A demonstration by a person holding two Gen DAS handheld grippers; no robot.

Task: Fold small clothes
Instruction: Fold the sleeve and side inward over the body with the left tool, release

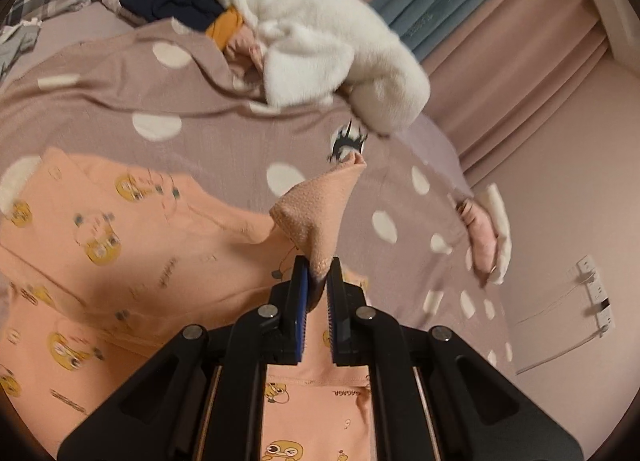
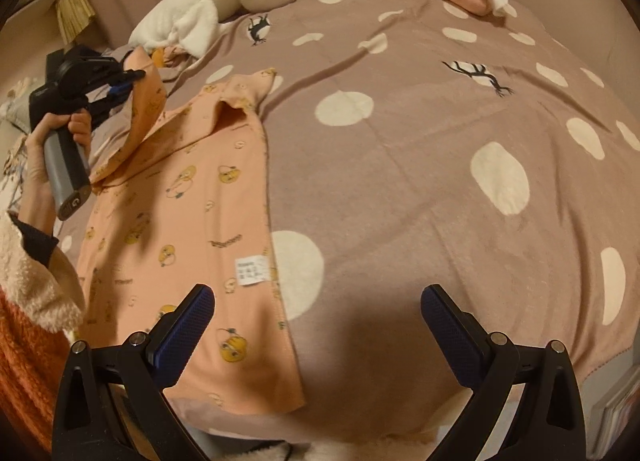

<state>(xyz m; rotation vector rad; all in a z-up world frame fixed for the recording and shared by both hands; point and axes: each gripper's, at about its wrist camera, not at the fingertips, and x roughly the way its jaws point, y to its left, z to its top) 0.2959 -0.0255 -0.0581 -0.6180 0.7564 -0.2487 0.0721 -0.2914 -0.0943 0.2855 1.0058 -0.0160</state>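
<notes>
The left tool is pinching the peach shirt's edge, carrying it across flat; the right tool is hanging spread wide.

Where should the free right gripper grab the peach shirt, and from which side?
Take the shirt at its straight long edge beside the bare blanket, near the white label. Come from the blanket side with the right gripper, open: that edge lies flat and clear, so one finger can likely slide under. The left gripper already pinches the far part of the shirt.
</notes>
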